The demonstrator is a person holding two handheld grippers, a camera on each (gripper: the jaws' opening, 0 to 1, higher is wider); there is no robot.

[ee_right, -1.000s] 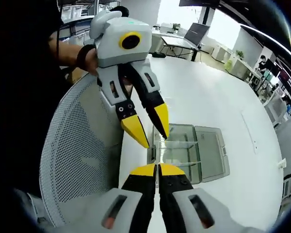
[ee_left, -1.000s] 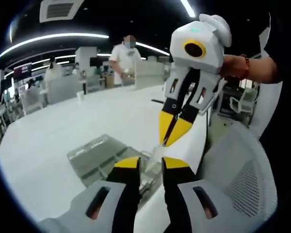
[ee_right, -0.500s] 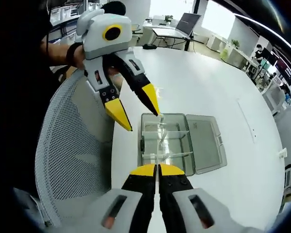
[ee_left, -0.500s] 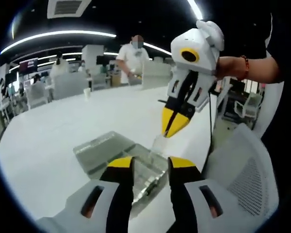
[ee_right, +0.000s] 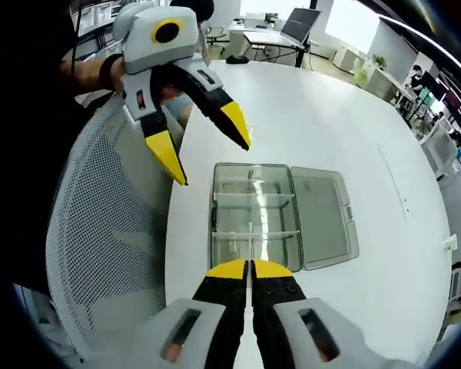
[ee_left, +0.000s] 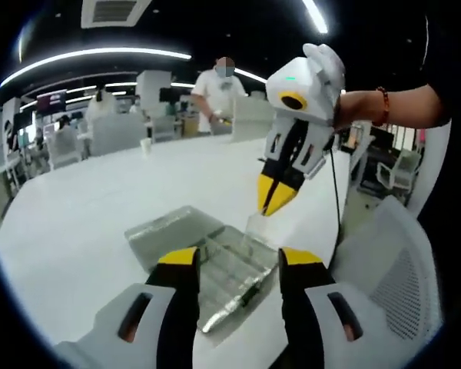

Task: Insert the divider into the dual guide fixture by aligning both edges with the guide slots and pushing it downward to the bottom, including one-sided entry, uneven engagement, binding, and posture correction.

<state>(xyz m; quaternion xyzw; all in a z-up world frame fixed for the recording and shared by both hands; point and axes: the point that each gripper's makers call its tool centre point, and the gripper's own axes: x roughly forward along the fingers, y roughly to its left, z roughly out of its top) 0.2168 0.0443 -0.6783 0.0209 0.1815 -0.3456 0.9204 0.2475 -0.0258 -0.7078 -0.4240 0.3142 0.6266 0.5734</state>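
White tabletop stretches across an open office under strip lights, with people standing far back. In the left gripper view, the left gripper rises from the bottom with its yellow-tipped jaws spread wide and nothing between them. Past them lies a clear plastic box with its lid folded flat on the table. The right gripper comes in from the right, held in a hand wearing a beaded bracelet, tips pointing down at the box. Its jaws are pinched together on a thin clear divider, whose lower edge hangs just over the box's near wall; whether it has entered any slot cannot be told.

In the right gripper view, the right gripper has its jaws pressed close, with the divider seen edge-on as a thin line running into the box. Cross walls split the box into compartments, and the open lid lies beside it. The left gripper hangs above the box's far end, jaws splayed wide, a white mesh chair behind it.

My judgement: the risk is one edge catching its slot before the other, so the divider goes down skewed and binds. With the box unheld, a downward push could also slide or tip it.
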